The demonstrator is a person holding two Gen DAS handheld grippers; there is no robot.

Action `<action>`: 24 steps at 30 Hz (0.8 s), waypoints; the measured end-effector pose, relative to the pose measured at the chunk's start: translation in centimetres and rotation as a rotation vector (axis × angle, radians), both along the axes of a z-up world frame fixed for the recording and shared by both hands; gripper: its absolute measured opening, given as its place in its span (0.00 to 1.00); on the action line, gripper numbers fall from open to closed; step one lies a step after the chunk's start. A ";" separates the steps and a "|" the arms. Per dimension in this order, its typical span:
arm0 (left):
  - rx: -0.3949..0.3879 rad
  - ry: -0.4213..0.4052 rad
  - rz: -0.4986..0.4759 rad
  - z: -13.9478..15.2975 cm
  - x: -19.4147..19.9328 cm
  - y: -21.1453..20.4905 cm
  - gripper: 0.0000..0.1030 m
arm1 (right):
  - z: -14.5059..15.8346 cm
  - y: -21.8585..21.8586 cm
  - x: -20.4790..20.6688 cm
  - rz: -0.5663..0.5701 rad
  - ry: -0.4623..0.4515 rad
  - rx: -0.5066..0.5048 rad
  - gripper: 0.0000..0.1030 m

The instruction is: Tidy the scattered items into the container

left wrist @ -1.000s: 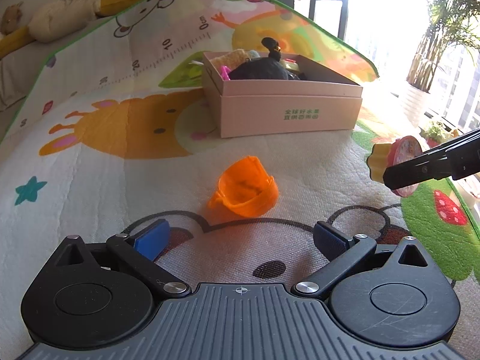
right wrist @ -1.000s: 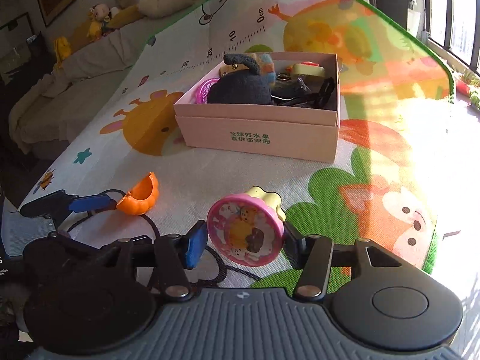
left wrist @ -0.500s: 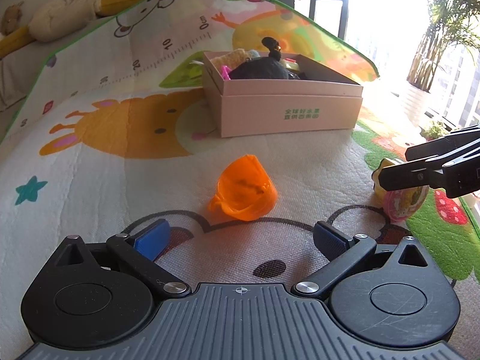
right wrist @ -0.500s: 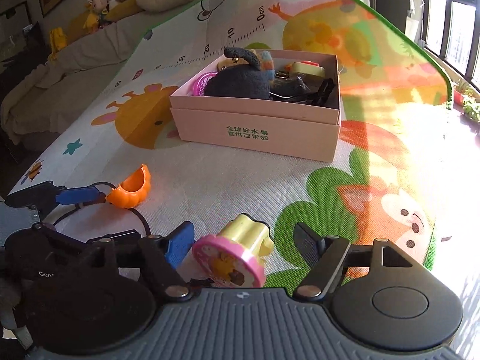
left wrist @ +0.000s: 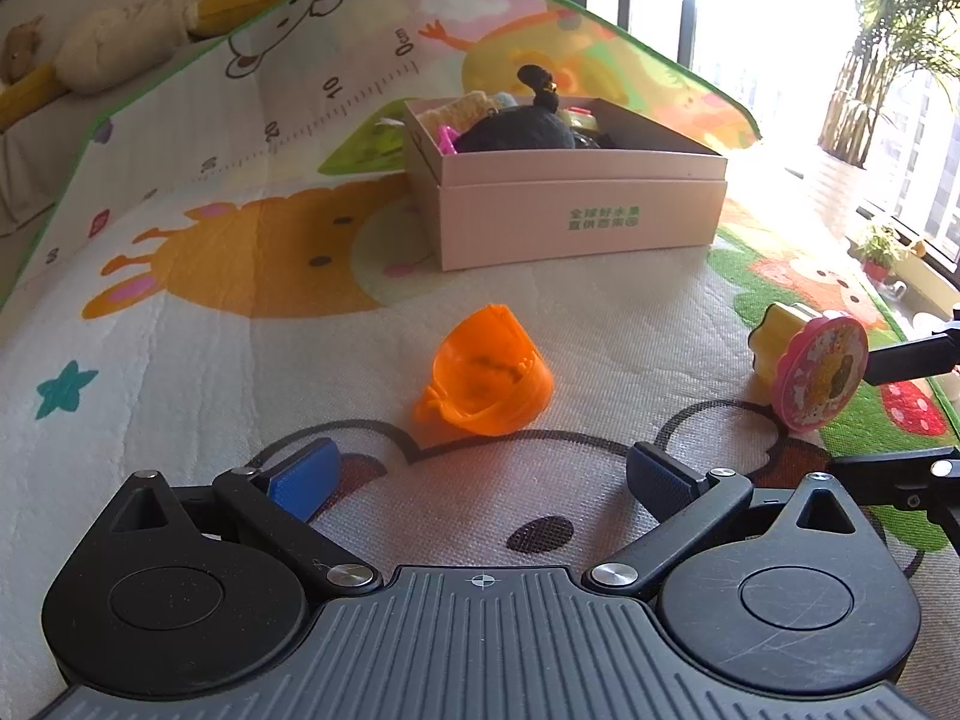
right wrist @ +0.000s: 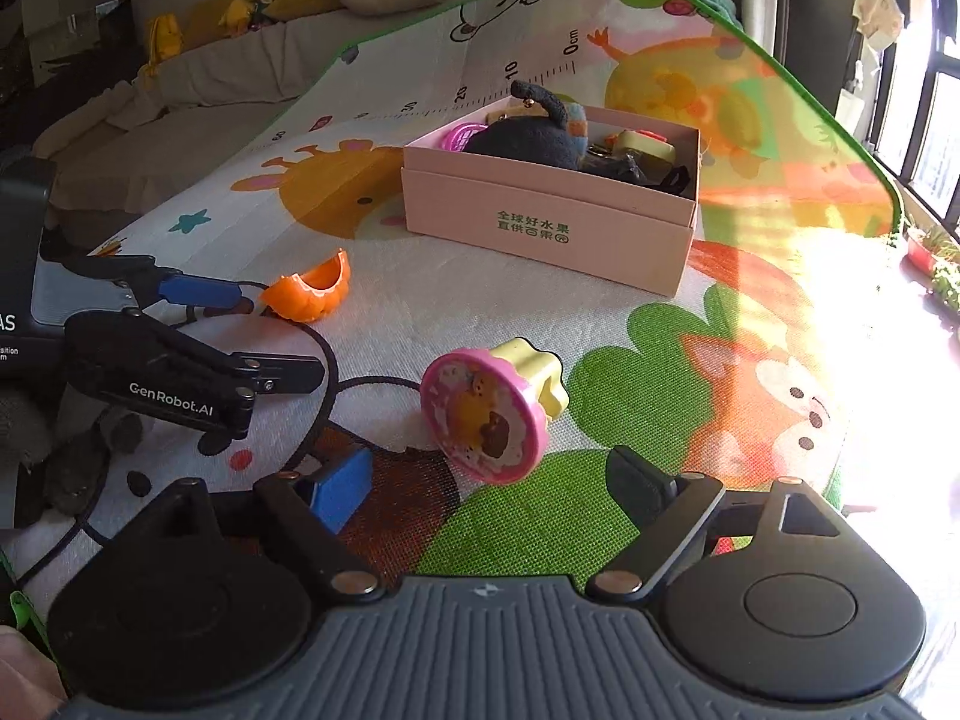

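Pink stamp toy (right wrist: pixel 489 414) lies tilted on the mat, just ahead of the wide-open, empty right gripper (right wrist: pixel 489 486) (left gripper (left wrist: pixel 477 474) likewise); close both fingers squarely across its disc.

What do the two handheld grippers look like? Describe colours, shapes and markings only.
Both the left gripper and right gripper are black, with ribbed grey bases, round housings, silver pivot screws and blue pads on their fingers. White "GenRobot.AI" lettering marks the left one's side.

Right hand-held gripper (right wrist: pixel 492 486) has let go, jaws spread wide; the pink stamp toy (right wrist: pixel 489 408) now lies tipped on the play mat (right wrist: pixel 480 312).
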State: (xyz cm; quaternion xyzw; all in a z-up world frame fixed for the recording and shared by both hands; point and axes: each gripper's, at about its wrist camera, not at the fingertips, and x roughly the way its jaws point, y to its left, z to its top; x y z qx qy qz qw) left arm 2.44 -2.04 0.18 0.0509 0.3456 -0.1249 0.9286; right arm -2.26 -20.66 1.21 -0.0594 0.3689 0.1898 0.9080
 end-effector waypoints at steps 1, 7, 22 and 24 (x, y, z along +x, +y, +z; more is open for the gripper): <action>0.000 0.000 0.000 0.0 0.0 0.0 1.00 | -0.2 0.4 -0.1 0.000 -0.003 0.000 0.80; -0.042 0.000 0.006 0.2 0.0 0.7 1.00 | -0.8 0.9 1.3 -0.065 0.009 -0.016 0.32; -0.047 -0.008 0.009 0.2 -0.1 0.7 1.00 | 1.0 -4.6 6.3 -0.186 0.183 0.352 0.20; -0.047 -0.017 -0.002 0.4 -0.2 0.6 1.00 | 0.6 -5.3 7.1 -0.207 0.220 0.411 0.20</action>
